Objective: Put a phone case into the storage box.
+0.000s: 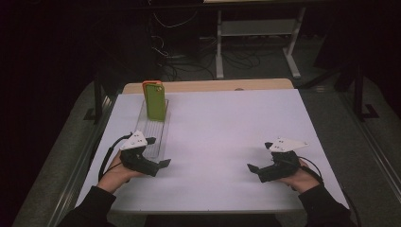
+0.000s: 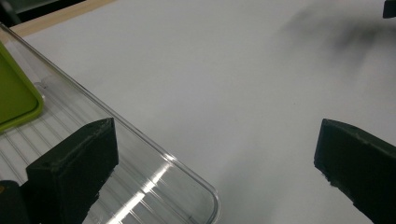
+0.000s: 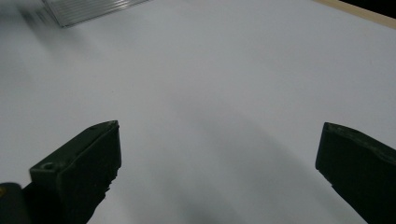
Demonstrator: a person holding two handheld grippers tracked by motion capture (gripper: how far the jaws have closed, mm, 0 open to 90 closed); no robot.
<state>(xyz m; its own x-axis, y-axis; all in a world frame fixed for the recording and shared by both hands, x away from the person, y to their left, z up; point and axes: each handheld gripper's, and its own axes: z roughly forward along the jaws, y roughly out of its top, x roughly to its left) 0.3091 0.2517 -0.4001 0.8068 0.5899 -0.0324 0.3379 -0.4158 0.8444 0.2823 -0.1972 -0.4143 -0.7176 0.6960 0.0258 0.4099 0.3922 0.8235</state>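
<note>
High view shows a white desk (image 1: 227,137) with a person's two hands resting near its front edge, each holding a tool. The left tool (image 1: 158,152) sits at the near end of a long clear plastic tray (image 1: 158,130) that runs away from the person along the left part of the desk. The right tool (image 1: 260,156) is well apart from the tray, on the right part of the desk, with bare desk in front of it.

At the far end of the tray a green case (image 1: 155,101) stands upright, with an orange case (image 1: 152,83) just behind it, its edge peeking out at the top and left side. Both stand well away from either tool.

Left gripper view has the left tool (image 2: 217,154) spread wide with nothing between its jaws. One jaw hangs over the ribbed floor of the tray (image 2: 154,154), the other over bare desk, so the tray's rounded near corner lies between them. A corner of the green case (image 2: 16,100) shows at the left edge, standing in the tray.

Right gripper view has the right tool (image 3: 219,154) also spread wide and holding nothing, over bare white desk. A corner of the tray (image 3: 88,8) shows far off at the top left.
</note>
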